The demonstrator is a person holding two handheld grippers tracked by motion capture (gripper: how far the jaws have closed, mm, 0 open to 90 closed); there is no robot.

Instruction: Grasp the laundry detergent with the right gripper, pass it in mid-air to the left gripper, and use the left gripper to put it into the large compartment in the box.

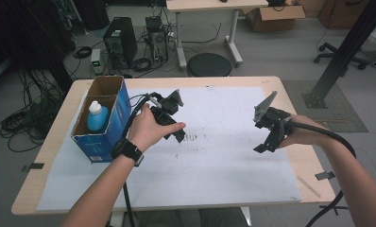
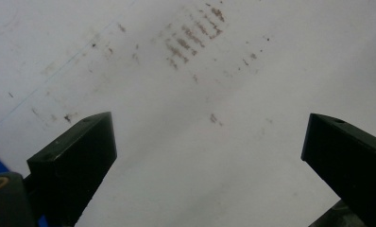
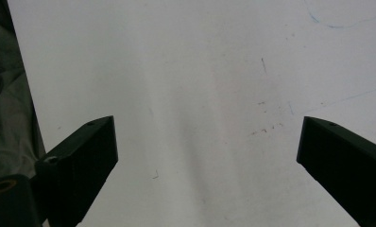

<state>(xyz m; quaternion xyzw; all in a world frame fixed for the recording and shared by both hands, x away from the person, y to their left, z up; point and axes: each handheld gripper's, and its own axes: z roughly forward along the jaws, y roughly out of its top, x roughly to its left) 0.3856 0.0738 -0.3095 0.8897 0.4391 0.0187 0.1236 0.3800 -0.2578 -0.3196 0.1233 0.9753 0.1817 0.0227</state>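
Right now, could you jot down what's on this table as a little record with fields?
Surface: white sheet with brown smudges
Box: blue cardboard box, open top, at the table's left
In box: blue bottle with white cap, upright
Left gripper: open, nothing between its jaws, beside the box
Right gripper: open, nothing between its jaws, above the sheet

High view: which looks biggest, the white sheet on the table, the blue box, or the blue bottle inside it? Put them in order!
Largest to smallest, as they look from above:
1. White sheet, covering most of the table.
2. Blue box, at the table's left edge.
3. Blue bottle, standing inside the box, so partly hidden.
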